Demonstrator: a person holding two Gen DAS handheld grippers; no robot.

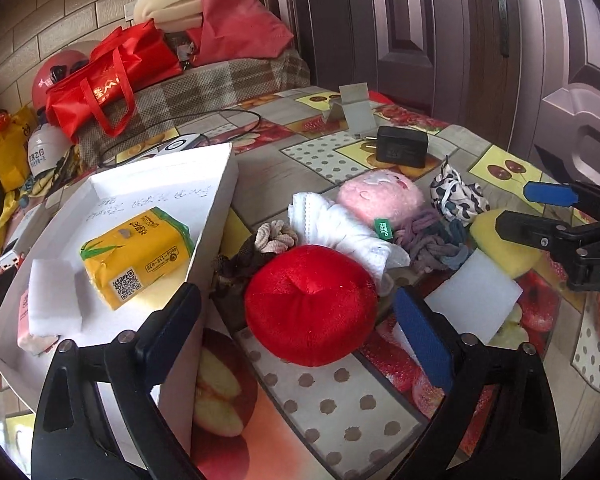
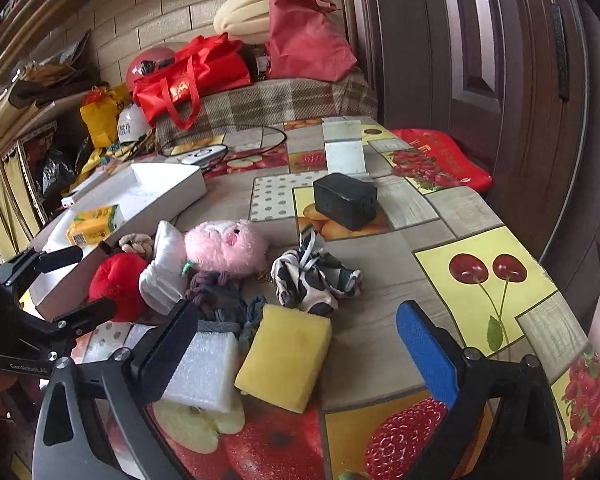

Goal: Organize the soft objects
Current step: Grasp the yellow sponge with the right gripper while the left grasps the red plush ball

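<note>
Landmark for all positions: the shallow white cardboard box, which reads as the collection tray. It holds a yellow tissue pack and a white foam block near its closer end, with something pink beside the block that is too cut off to identify.

Left gripper: jaws spread wide, nothing between them. One black finger overlaps the box's near wall; the blue-padded finger sits on the far side of the round red plush ball. The ball lies on the fruit-print tablecloth just outside the box wall, between the fingers and a little ahead of the tips.

Right gripper: also open and empty, hovering over the yellow sponge block and the white foam slab, the items farthest from the box.

Between ball and sponge, moving away from the box: beige scrunchie, white folded cloth, pink fluffy plush, grey-purple knotted cord, black-and-white patterned fabric. Beyond them, black power adapter, not soft, to be left.

Judgement: step in hand is the left grasp on the red ball.
- Advance until the ball's widest part sits between the pads, not the front edge.
- Close gently; plush compresses and may squirt forward.
- Keep the black finger clear of the box wall so the box is not dragged.
- Lift above the rim before crossing in; release over bare floor beyond the tissue pack.
</note>
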